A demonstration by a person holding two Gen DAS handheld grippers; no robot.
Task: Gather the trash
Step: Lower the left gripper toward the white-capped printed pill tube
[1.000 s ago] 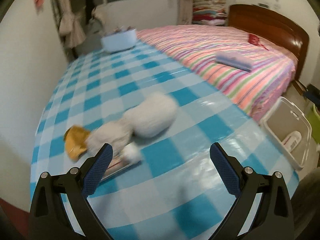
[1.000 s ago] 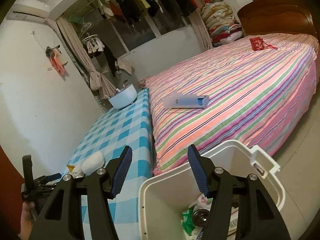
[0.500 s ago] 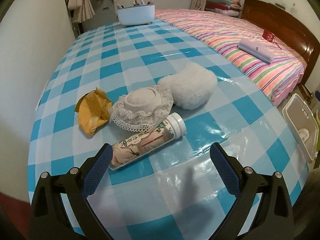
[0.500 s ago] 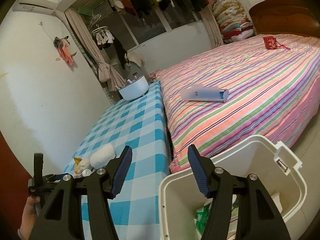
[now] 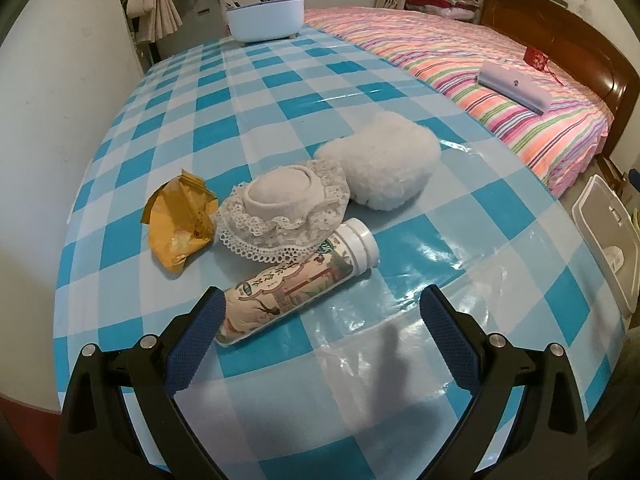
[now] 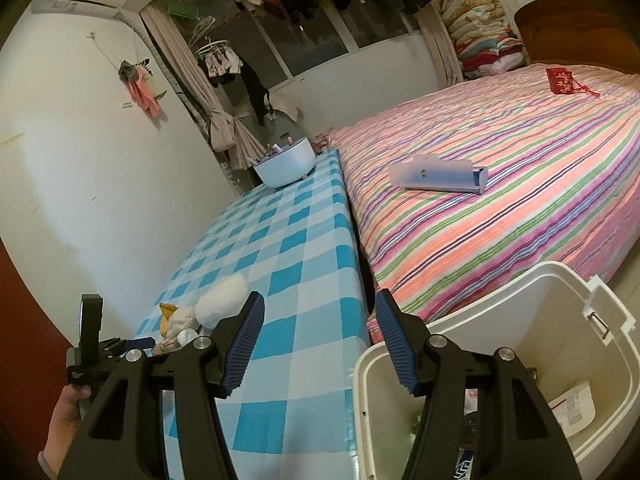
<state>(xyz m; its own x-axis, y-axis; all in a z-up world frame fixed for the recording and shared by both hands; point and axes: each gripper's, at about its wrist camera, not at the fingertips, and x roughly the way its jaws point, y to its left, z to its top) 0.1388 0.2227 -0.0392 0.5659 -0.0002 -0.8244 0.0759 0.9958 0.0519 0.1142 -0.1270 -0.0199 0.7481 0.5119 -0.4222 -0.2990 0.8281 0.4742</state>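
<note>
On the blue-checked table (image 5: 280, 88) lie a printed bottle with a white cap (image 5: 298, 282), a crumpled yellow wrapper (image 5: 178, 220), a small lace hat (image 5: 282, 208) and a white fluffy pad (image 5: 380, 162). My left gripper (image 5: 320, 312) is open just short of the bottle, whose bottom end is next to the left finger. My right gripper (image 6: 318, 340) hangs open and empty above the near rim of the white bin (image 6: 552, 344). That bin stands on the floor beside the table and holds some trash. The same pile (image 6: 188, 320) shows small in the right wrist view.
A pale blue bowl (image 5: 266, 20) full of small items stands at the table's far end. A striped bed (image 6: 500, 184) with a flat lilac box (image 6: 440, 174) runs along the table's right side. A wall borders the left. A hand (image 6: 64, 420) holds the left gripper.
The left gripper has swung down and closer to the pile, so the bottle now lies just ahead of its fingers. The right gripper has drifted slightly over the bin. Both stayed open.
</note>
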